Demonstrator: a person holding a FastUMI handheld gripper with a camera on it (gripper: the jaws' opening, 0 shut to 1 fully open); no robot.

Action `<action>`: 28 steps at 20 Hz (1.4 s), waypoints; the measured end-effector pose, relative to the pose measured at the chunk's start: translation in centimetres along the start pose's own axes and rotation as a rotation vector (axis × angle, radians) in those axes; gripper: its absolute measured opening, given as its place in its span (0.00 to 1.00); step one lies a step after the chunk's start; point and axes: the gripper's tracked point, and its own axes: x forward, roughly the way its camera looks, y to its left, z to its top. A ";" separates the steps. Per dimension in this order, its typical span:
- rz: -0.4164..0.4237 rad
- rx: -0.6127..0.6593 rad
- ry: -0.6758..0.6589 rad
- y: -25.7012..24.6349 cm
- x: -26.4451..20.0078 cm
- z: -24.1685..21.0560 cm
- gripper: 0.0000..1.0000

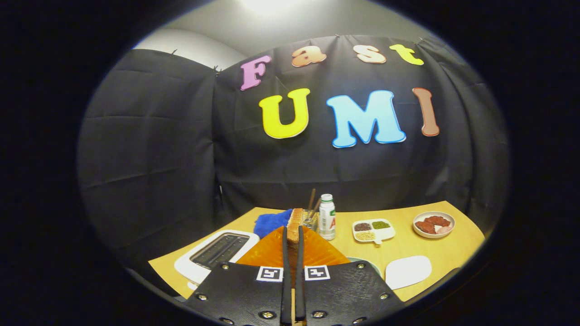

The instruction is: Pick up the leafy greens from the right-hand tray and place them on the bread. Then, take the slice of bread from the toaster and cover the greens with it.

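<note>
Bread slice [295, 224] edge-on, pinched between claw [292, 232] fingertips, above toaster [217, 251]

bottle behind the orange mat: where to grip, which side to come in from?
Take the bottle across its straight body, below the cap: it stands upright and the body looks widest and flattest there. Come in level from the near side or its right; a glass with sticks crowds its left. The gripper is shut on the bread slice now, both fingers pressing its faces, so that goes down first.
</note>
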 end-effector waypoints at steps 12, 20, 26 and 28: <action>0.009 0.164 0.120 -5.0 5.0 -8.3 0.03; -0.007 0.204 0.120 -7.9 5.1 -11.8 0.03; -0.079 0.180 0.184 -11.1 4.3 -15.0 0.07; -0.056 0.193 0.203 -11.2 3.8 -15.5 0.12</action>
